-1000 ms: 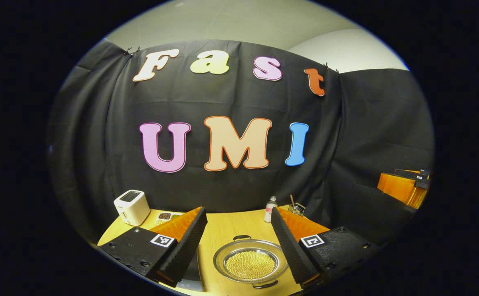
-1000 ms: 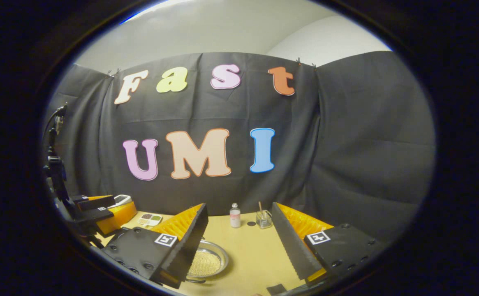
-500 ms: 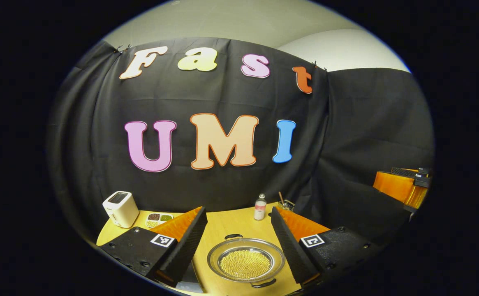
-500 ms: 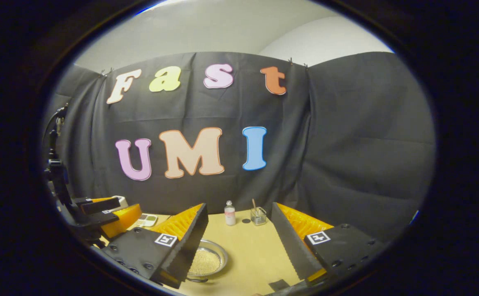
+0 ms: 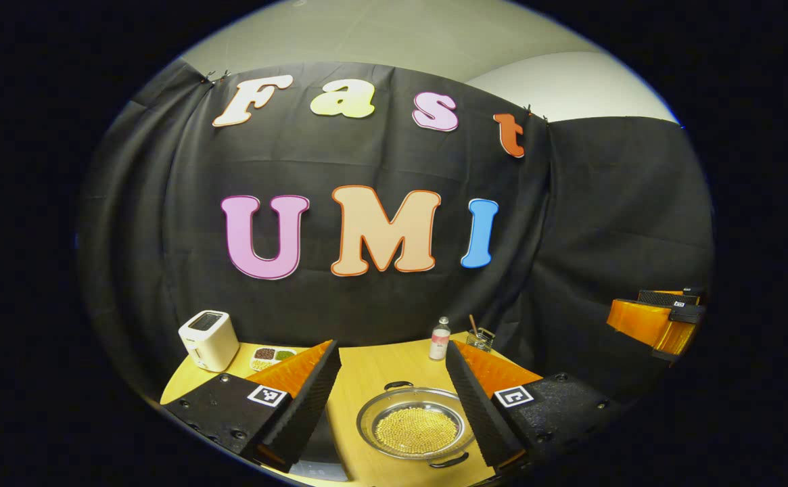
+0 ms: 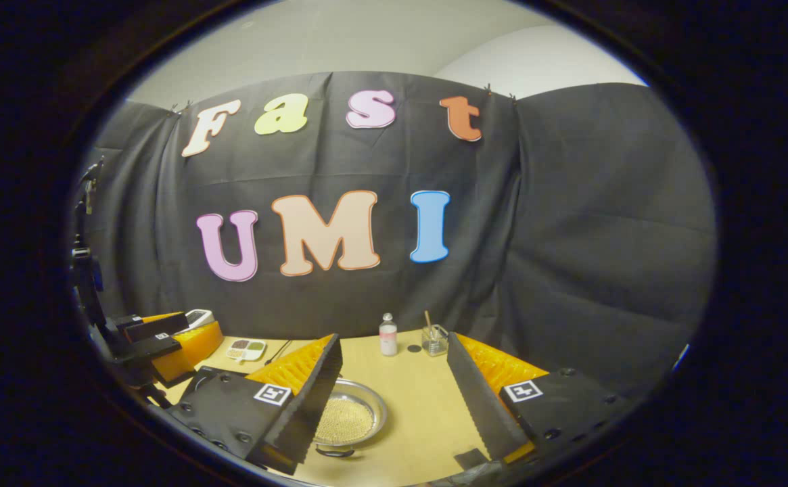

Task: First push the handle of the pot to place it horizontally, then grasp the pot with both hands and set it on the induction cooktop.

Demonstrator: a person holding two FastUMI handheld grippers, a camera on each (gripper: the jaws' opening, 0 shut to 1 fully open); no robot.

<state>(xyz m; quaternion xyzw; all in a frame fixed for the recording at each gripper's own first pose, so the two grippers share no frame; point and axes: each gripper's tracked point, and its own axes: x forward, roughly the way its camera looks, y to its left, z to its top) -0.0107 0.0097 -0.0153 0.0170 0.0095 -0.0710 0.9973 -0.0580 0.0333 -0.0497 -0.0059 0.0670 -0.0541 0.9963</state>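
pot (image 5: pixel 415 430) on table, handles near and far, lengthwise from viewer

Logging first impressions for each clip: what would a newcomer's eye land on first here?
Probably the shiny pot full of small yellow beads, on the wooden table between the open left gripper's fingers. Next, the white toaster at the table's far left, and the small bottle and glass jar near the back edge.

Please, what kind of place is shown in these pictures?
Probably a staged kitchen corner inside a recording booth, not a real home: a wooden table against black cloth holds a toaster, a pot of small yellow beads and a small bottle.
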